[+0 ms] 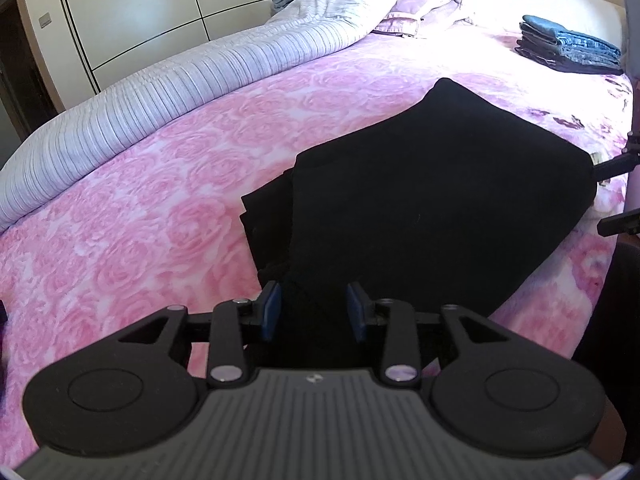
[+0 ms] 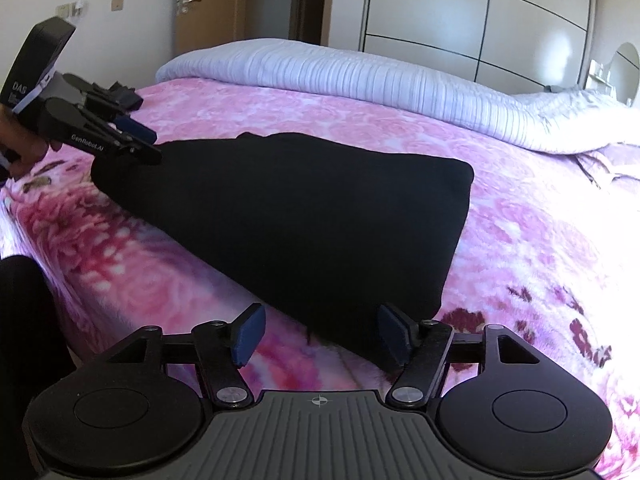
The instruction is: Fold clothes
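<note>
Jaws on both the left gripper (image 1: 314, 306) and right gripper (image 2: 322, 334) stand wide, holding nothing, at opposite ends of the black garment (image 2: 304, 216) lying partly folded on the bed (image 1: 140, 200) (folded jeans (image 1: 568, 46) wait beyond). Next likely: pinch both ends, fold again.

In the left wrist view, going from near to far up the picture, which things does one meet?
left hand-held gripper → black garment → pink rose bedspread → purple pillows. The folded jeans and the striped quilt lie off to the sides, so they are left out.
</note>
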`<state>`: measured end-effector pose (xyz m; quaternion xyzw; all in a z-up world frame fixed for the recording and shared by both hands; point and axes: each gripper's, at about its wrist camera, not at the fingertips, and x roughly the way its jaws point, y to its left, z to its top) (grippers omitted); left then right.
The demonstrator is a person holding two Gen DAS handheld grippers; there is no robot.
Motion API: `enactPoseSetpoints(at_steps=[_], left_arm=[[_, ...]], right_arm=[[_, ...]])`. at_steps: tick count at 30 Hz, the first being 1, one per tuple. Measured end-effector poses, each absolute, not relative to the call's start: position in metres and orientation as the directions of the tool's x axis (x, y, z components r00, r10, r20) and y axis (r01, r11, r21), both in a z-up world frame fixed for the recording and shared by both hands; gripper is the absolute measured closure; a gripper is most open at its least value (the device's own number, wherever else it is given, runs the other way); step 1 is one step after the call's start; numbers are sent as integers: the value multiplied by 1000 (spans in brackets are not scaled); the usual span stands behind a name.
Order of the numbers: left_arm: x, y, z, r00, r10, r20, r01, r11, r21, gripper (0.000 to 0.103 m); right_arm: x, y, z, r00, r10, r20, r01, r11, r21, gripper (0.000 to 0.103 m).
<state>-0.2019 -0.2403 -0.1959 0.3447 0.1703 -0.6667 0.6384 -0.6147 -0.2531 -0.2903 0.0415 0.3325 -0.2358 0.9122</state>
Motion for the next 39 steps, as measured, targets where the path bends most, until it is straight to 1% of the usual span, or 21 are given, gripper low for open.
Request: enactPoseSetpoints(at_steps=[3, 6, 8, 10, 12, 14, 17, 20, 22, 25, 26, 28, 30, 31, 32, 33, 34, 36, 37, 38, 39], left_arm=[[-203, -241, -198, 55, -732, -679, 966, -132, 221, 71], [-204, -242, -198, 59, -732, -678, 964, -135, 230, 68], [-206, -238, -196, 66, -747, -662, 957, -141, 254, 59], [-210, -228, -191, 70, -773, -631, 941, -159, 299, 53], [-218, -214, -188, 67, -805, -589, 913, -188, 362, 47], [-231, -195, -186, 38, -842, -538, 868, -239, 436, 33], [-255, -175, -200, -13, -860, -510, 766, -336, 548, 25], [-281, -167, -222, -27, -858, -513, 633, -411, 655, 24], [-293, -177, -240, 1, -852, -524, 566, -431, 703, 24], [-301, -199, -260, 51, -844, -535, 486, -447, 751, 24], [-303, -205, -265, 71, -847, -527, 454, -443, 773, 24], [-304, -220, -274, 120, -860, -496, 382, -421, 823, 25], [-300, -234, -278, 149, -849, -507, 352, -434, 829, 31], [-298, -240, -280, 160, -840, -519, 342, -446, 827, 41], [-296, -245, -280, 165, -829, -535, 346, -460, 818, 49], [-295, -247, -279, 163, -821, -548, 353, -470, 809, 51], [-295, -247, -278, 159, -817, -554, 352, -477, 805, 55], [-294, -244, -277, 149, -812, -564, 354, -489, 797, 59], [-294, -243, -277, 144, -811, -568, 358, -492, 793, 60], [-293, -243, -276, 141, -810, -570, 362, -494, 791, 60], [-293, -242, -275, 138, -808, -572, 366, -496, 788, 60]], right_arm=[[-611, -248, -292, 647, -418, -637, 438, 888, -138, 35], [-598, -229, -297, 585, -499, -639, 361, 866, -346, 34], [-589, -214, -303, 565, -541, -623, 267, 834, -483, 32], [-583, -205, -310, 555, -560, -615, 182, 803, -567, 32], [-576, -201, -318, 544, -577, -609, 109, 769, -630, 32], [-569, -200, -328, 533, -591, -606, 44, 734, -678, 32], [-559, -200, -344, 524, -626, -578, -48, 656, -753, 32], [-550, -211, -346, 536, -622, -571, -70, 642, -764, 33], [-544, -223, -342, 540, -613, -577, -67, 652, -755, 39], [-541, -240, -325, 560, -565, -606, -50, 706, -706, 65], [-542, -244, -316, 571, -555, -604, -40, 717, -696, 68], [-545, -251, -298, 592, -548, -592, -21, 723, -690, 69], [-547, -255, -292, 597, -543, -590, -12, 729, -684, 69], [-548, -257, -289, 599, -541, -590, -8, 733, -680, 69], [-549, -256, -291, 602, -540, -589, -8, 733, -681, 68], [-550, -255, -295, 604, -540, -586, -10, 730, -683, 67], [-551, -251, -302, 605, -549, -577, -11, 718, -696, 63], [-554, -241, -319, 606, -577, -547, -9, 683, -730, 49], [-554, -233, -329, 610, -586, -534, -11, 667, -745, 36], [-554, -226, -339, 615, -591, -521, -16, 652, -758, 29], [-553, -224, -344, 619, -597, -510, -16, 640, -768, 28]])
